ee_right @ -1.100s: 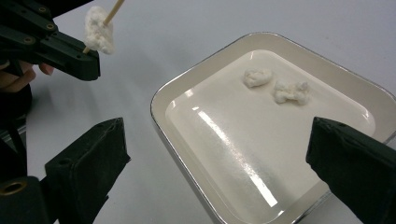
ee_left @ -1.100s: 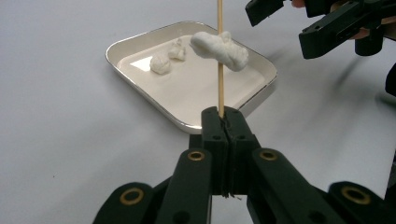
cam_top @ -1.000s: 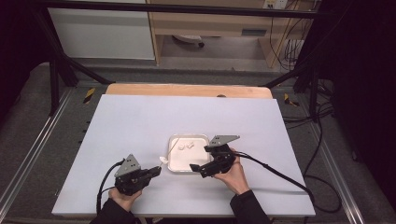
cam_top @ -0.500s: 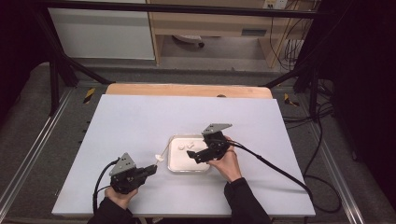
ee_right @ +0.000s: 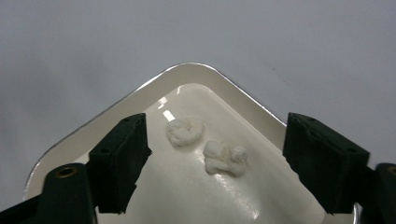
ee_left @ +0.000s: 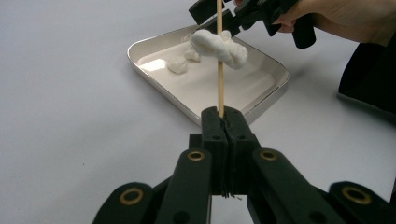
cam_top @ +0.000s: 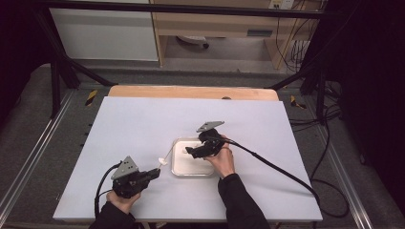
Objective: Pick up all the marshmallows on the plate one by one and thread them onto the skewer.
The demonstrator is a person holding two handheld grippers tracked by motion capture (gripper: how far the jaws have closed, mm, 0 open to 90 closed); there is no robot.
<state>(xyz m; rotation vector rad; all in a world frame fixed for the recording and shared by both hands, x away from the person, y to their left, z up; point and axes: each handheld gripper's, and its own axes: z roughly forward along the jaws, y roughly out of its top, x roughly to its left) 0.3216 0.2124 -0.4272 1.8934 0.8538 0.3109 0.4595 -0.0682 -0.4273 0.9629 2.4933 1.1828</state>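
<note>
My left gripper (cam_top: pixel 154 172) (ee_left: pixel 223 116) is shut on the near end of a thin wooden skewer (ee_left: pixel 220 88) (cam_top: pixel 168 153). One white soft lump (ee_left: pixel 219 46) (cam_top: pixel 163 161) is threaded on it. The stick slants up toward a shallow white tray (cam_top: pixel 177 171) (ee_left: pixel 266 95) (ee_right: pixel 196 67). Two more white lumps (ee_right: pixel 185 130) (ee_right: pixel 226 158) lie in the tray. My right gripper (cam_top: pixel 188 151) (ee_right: pixel 222 154) hovers over the tray, open; its jaws have just been closing, with the two lumps below and between them, untouched.
The tray sits on a pale lilac table sheet (cam_top: pixel 143 124) with a wooden strip (cam_top: pixel 191 92) along the far edge. The right gripper's cable (cam_top: pixel 277 167) trails off to the right. Dark metal frame legs (cam_top: pixel 57 71) stand beyond the table.
The right gripper has moved away from the person and leftward, from the tray's near right side to over the tray. The left gripper and skewer have stayed in place.
</note>
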